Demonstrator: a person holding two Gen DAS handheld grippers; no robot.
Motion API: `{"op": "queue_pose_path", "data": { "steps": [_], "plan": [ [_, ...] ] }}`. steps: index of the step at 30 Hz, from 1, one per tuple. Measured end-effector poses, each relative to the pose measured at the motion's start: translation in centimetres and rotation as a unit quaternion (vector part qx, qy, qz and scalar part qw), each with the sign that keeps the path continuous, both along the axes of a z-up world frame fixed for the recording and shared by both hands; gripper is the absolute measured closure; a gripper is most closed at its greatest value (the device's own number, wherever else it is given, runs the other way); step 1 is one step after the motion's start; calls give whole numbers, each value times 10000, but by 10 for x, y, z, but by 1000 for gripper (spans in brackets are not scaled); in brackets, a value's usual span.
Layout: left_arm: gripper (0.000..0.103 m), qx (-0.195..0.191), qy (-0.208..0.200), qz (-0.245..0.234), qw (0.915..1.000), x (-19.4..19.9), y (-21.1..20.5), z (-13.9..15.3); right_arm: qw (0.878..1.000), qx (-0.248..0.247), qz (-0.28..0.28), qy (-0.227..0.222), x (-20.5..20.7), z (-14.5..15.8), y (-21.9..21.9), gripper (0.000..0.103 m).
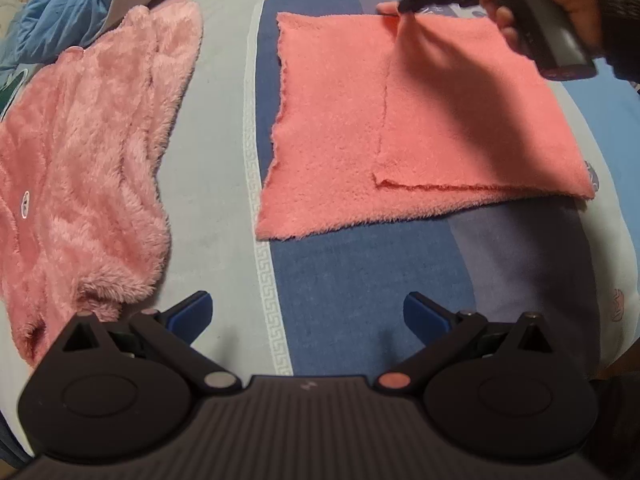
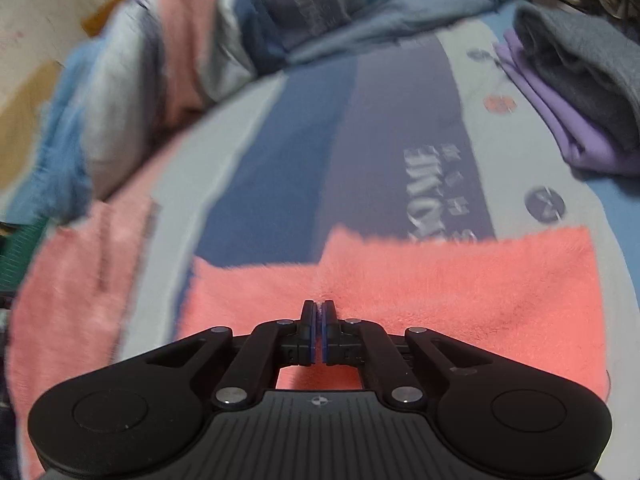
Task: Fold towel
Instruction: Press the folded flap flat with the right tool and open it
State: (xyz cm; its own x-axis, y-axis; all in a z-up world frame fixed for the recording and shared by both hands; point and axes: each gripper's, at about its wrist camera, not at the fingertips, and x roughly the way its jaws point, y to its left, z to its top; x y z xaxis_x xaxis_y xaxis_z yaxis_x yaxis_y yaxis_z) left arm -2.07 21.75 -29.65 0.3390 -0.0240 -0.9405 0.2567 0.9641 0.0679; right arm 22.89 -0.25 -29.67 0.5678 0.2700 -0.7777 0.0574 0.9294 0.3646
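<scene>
A coral towel [image 1: 340, 120] lies on the bed, its right part folded over as a flap [image 1: 472, 112] whose edge runs down the middle. A hand holds my right gripper [image 1: 404, 4] at the towel's far edge, lifting the flap's corner a little. In the right wrist view that gripper [image 2: 319, 312] is shut, with a thin bit of the towel [image 2: 460, 288] pinched between its blue pads. My left gripper [image 1: 308, 312] hangs open over the striped sheet, nearer than the towel's front edge and touching nothing.
A fluffy pink garment [image 1: 80, 152] lies to the left of the towel, also visible in the right wrist view [image 2: 80, 280]. A blue blanket [image 1: 64, 8] is bunched at the far left. Folded purple and grey clothes [image 2: 560, 120] sit at the far right of the bed.
</scene>
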Motion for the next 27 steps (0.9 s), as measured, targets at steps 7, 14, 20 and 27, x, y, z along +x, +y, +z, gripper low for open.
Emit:
{"op": "queue_pose_path", "data": {
  "steps": [7,14,20,27],
  "plan": [
    [0,23,60,-37,10000,-5,-4,-4,9961,560,681,69,4,3,50,100],
    [0,68,110,224,9997,-10,6,-4,9859,254,1167,1174,14,-20,85,90],
    [0,33,154,467,9988,-10,17,-8,9893,-439,1355,325,29,5,87,60],
    [0,72,228,517,9984,-13,16,-10,9518,-1080,2872,11,71,-20,120,64]
  ]
}}
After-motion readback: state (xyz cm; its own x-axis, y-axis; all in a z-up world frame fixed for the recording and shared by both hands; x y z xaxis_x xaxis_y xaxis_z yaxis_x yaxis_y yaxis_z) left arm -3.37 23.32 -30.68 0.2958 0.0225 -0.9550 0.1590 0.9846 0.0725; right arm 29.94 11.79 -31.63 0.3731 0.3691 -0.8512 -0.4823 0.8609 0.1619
